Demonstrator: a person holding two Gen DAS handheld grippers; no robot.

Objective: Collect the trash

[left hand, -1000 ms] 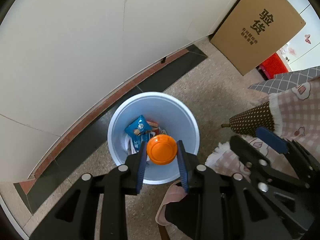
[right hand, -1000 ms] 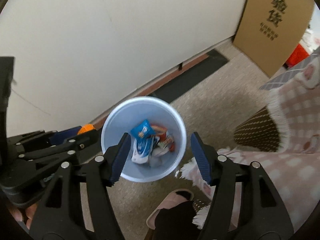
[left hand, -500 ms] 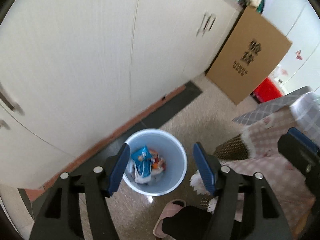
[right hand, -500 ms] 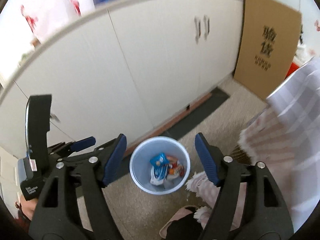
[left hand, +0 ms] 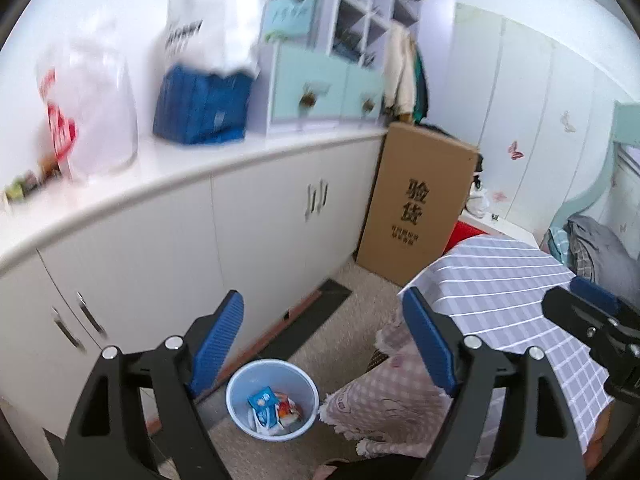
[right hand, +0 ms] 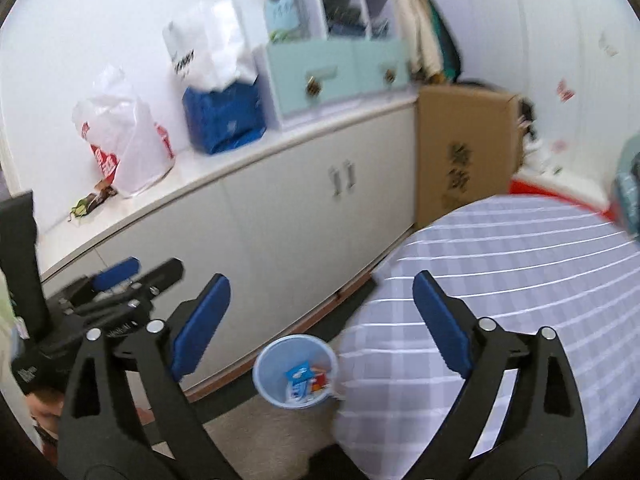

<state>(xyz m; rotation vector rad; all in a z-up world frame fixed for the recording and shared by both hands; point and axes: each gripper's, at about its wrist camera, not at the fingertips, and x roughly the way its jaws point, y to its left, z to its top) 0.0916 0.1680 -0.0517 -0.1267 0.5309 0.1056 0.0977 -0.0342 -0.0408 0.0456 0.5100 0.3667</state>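
Down on the floor by the cabinet [left hand: 248, 248], the bin [left hand: 272, 398] holds light, crinkly wrappers [left hand: 264, 404], best pinched by an edge, while the left gripper [left hand: 320, 346] and right gripper [right hand: 320, 324], jaws just opened wide, grip nothing.

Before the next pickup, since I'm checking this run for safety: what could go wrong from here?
1. The left gripper and right gripper are open and empty, close side by side; they might knock together.
2. The checked tablecloth hangs right beside the blue bin; a gripper could snag it.
3. The frames are blurred, so aim at further trash may suffer.
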